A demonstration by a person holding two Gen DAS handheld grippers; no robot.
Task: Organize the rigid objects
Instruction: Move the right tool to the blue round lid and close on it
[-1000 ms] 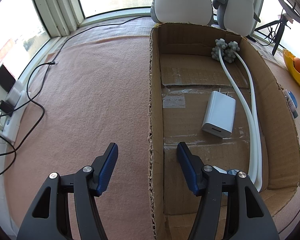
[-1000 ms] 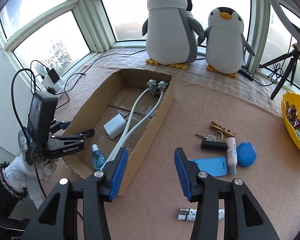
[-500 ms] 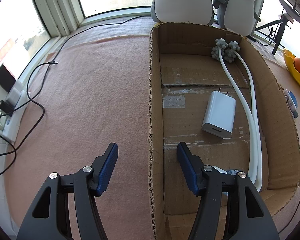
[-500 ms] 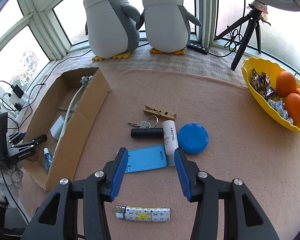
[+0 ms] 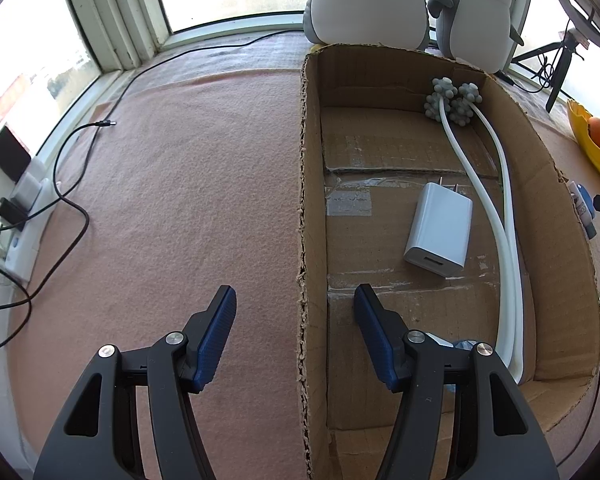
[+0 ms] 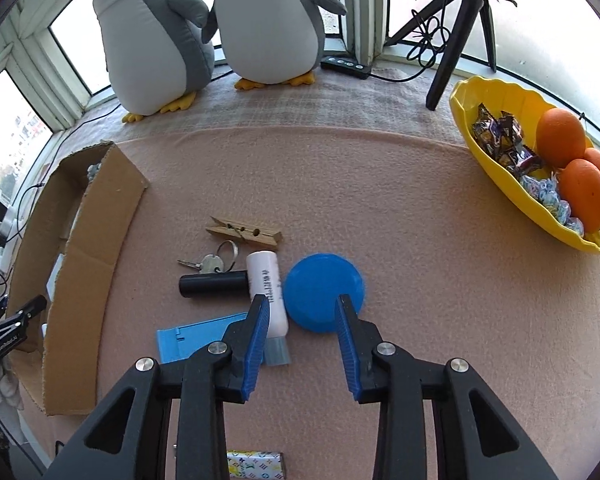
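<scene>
Right gripper (image 6: pixel 302 314) jaws just closing, still apart over blue lid (image 6: pixel 323 291), nothing gripped. Left gripper (image 5: pixel 296 308) straddles cardboard box (image 5: pixel 306 200) wall; contact unclear, cannot tell.

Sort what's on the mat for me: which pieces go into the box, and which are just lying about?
Job:
box
blue lid
white tube
black cylinder
keys
clothespin
blue stand
lighter
charger, already boxed

Lying about:
penguins
yellow bowl
tripod
cables
</scene>
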